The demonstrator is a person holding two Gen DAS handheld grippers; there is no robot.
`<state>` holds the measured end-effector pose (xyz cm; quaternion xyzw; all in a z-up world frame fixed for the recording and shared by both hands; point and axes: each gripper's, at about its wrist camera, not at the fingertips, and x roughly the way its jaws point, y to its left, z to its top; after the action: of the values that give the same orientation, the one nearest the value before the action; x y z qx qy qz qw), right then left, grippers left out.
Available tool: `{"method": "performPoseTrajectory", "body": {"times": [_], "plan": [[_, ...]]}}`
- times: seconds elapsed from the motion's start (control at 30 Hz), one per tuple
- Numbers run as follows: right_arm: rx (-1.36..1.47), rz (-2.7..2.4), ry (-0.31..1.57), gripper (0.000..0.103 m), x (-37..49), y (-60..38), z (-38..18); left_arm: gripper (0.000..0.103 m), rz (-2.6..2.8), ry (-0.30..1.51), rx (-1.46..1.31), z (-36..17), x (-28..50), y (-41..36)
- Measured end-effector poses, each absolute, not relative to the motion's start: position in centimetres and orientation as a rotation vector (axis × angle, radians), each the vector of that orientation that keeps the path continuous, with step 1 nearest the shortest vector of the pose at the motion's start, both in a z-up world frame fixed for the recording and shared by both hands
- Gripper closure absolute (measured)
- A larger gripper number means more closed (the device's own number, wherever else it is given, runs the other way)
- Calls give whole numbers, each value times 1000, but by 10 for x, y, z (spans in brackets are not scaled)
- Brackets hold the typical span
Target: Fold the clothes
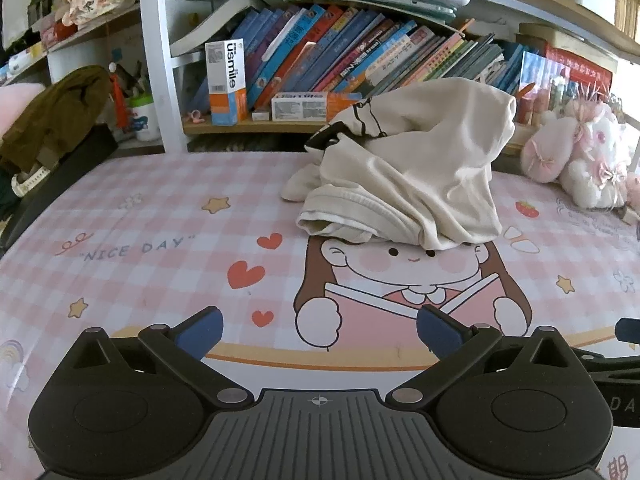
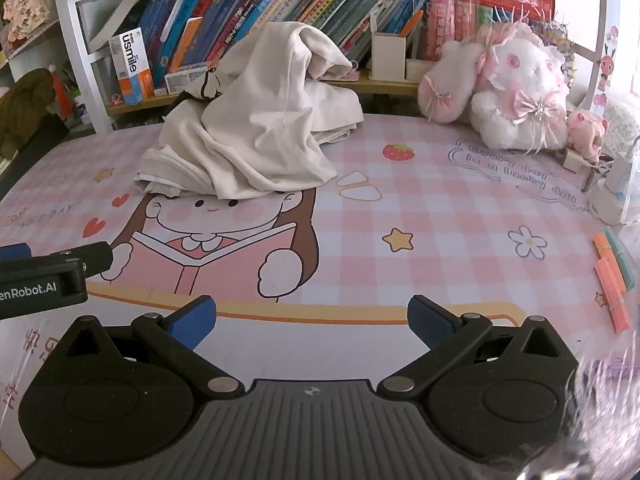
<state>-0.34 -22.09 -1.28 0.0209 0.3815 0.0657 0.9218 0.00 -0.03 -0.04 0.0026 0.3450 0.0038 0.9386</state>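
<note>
Desk [image 2: 440,208] with pink checked cartoon mat fills both views, white-framed bookshelf [image 1: 320,52] packed with books behind it

Crumpled cream cotton garment [image 1: 408,172] sits in a heap at the desk's far middle, on top of the printed girl's head, back edge up against the shelf's lower board. Dark-trimmed part [image 1: 360,120] sticks out at the top left of the pile; thick ribbed hem or waistband [image 1: 352,216] lies at the near left edge. Can't tell shirt or trousers from here

White and pink plush rabbit [image 2: 516,92] stands right of the heap, near but apart. Pink and green paper strips [image 2: 612,276] at the far right edge

Left tool [image 1: 320,334] released, blue pads spread wide, nothing between them, well short of the garment. Right tool [image 2: 312,320] same: wide open, empty, beside the left one

Judgement: fabric looks light, soft, limp, will sag and drag, no slip risk on pads. Best hold is the ribbed hem, thicker and easy to pinch, one tool at each end, then lift to shake it flat. Folding not started
</note>
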Motion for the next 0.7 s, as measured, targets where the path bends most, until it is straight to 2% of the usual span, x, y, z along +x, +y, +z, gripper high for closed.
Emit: {"method": "performPoseTrajectory", "body": {"times": [0.7], "plan": [[42, 132, 786, 0, -3, -221, -13, 0, 4, 713, 8, -1, -1, -3]]}}
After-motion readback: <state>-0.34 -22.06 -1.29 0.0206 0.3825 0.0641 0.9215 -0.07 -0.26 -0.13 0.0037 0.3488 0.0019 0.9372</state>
